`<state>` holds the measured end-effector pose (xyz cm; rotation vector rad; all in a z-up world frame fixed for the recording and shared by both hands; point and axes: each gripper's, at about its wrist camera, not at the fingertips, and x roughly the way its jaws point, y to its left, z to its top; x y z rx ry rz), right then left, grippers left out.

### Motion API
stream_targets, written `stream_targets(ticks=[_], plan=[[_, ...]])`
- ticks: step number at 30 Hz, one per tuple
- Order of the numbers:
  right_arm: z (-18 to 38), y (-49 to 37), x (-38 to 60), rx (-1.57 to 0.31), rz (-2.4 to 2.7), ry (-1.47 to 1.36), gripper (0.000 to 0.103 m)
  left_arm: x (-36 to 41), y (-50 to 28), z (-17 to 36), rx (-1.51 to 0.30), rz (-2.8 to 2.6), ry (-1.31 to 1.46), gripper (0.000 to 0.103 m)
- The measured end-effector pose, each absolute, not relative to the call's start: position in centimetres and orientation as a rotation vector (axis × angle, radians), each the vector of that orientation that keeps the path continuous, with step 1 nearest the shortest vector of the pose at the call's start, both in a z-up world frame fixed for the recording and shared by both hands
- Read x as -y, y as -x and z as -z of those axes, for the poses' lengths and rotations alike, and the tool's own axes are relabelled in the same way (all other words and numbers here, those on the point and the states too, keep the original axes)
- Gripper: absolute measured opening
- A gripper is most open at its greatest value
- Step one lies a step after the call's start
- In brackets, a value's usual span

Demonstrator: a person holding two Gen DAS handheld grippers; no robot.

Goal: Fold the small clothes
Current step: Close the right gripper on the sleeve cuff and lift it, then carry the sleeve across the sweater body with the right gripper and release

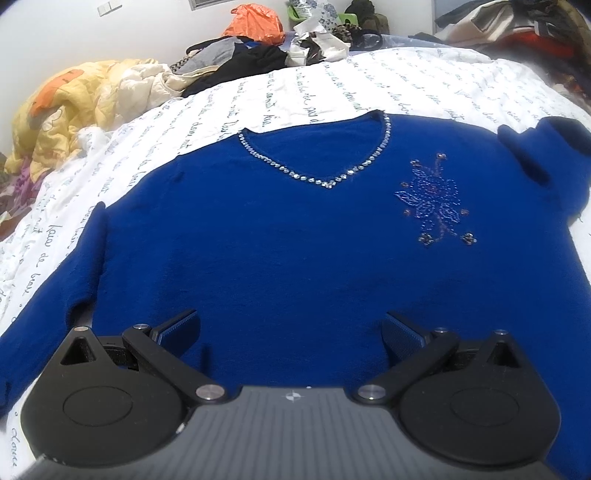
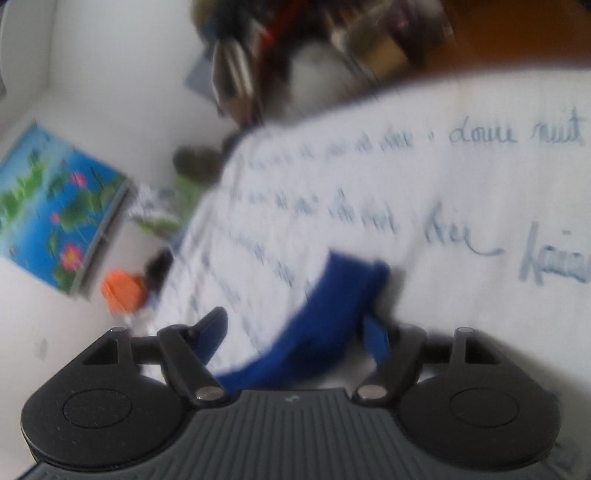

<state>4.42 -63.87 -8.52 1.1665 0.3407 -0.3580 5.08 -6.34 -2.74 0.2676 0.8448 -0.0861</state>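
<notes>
A royal-blue V-neck sweater (image 1: 280, 229) lies flat, front up, on a white bed sheet (image 1: 332, 85) printed with handwriting. Rhinestones edge its neckline and a beaded flower (image 1: 432, 199) sits on the chest. One sleeve (image 1: 55, 295) runs down the left side, and the other (image 1: 546, 155) is bunched at the right. My left gripper (image 1: 290, 319) is open just above the sweater's lower body, with nothing between its fingers. The right wrist view is blurred. There my right gripper (image 2: 293, 317) is open, and a blue sleeve end (image 2: 332, 295) lies on the sheet (image 2: 443, 192) between its fingers, close to the right one.
A heap of dark and grey clothes (image 1: 236, 59), an orange bag (image 1: 255, 22) and a yellow quilt (image 1: 74, 107) crowd the bed's far and left sides. More piled things stand at the far right (image 1: 517, 26). A lotus picture (image 2: 55, 206) leans beside the bed.
</notes>
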Motion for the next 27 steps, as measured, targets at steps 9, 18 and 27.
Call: stream_targets(ticks=[9, 18, 27], plan=[[8.2, -5.7, 65.5, -0.315, 0.418, -1.188, 0.005, 5.8, -5.0, 2.4, -0.838, 0.08, -0.277, 0.103], [-4.4, -3.9, 63.4, -0.224, 0.497, -0.734, 0.005, 3.7, -4.9, 1.8, -0.825, 0.061, -0.217, 0.103], [-6.9, -5.1, 46.0, -0.292, 0.342, -0.244, 0.006, 1.4, -4.2, 1.0, -0.797, 0.036, -0.191, 0.103]])
